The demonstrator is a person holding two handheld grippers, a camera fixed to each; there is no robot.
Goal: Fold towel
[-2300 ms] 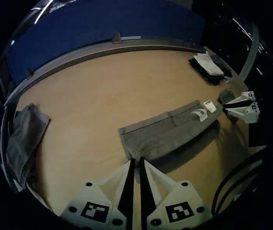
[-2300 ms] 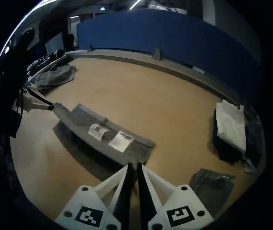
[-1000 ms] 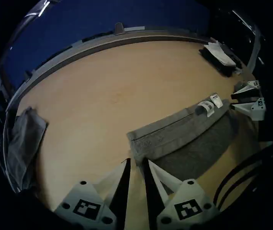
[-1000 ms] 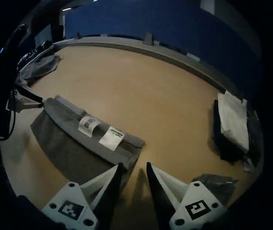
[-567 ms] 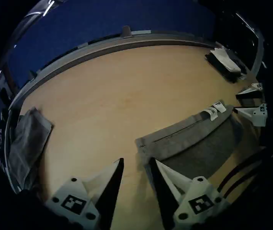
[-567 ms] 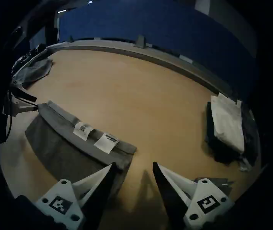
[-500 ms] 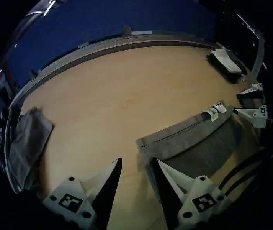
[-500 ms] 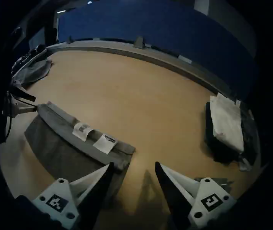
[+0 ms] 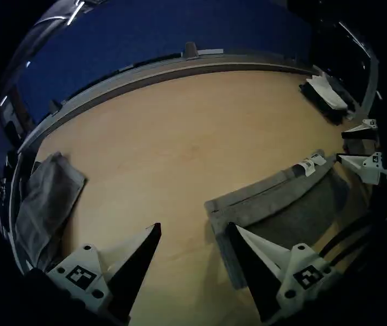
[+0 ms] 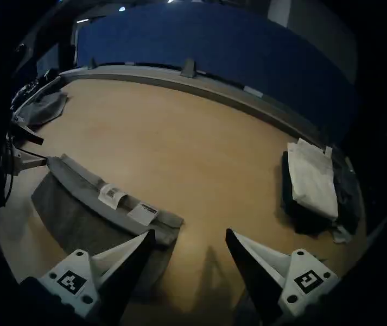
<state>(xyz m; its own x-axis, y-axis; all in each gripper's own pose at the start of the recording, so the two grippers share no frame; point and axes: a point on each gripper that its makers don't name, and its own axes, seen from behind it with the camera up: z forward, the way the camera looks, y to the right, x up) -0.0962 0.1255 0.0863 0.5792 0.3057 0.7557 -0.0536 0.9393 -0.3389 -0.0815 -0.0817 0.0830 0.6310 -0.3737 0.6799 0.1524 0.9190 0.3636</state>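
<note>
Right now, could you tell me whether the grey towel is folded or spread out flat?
Folded. The towel lies on the table doubled over, a narrower upper layer resting on a darker lower one.

no words, brands or numbers legible.

1. two white tags [image 10: 109,194] on the folded band of the grey towel [image 10: 63,209], lower left of the right gripper view. both carry dark print, too small to read. the same pair shows at the right of the left gripper view, equally unreadable.
2. black-and-white square markers [image 9: 79,276], one on each finger of the left gripper [image 9: 193,228], bottom corners of its view. block patterns, no letters.
3. same kind of markers on the right gripper [image 10: 189,232], bottom corners of its view, and tiny at the right edge of the left gripper view.
</note>
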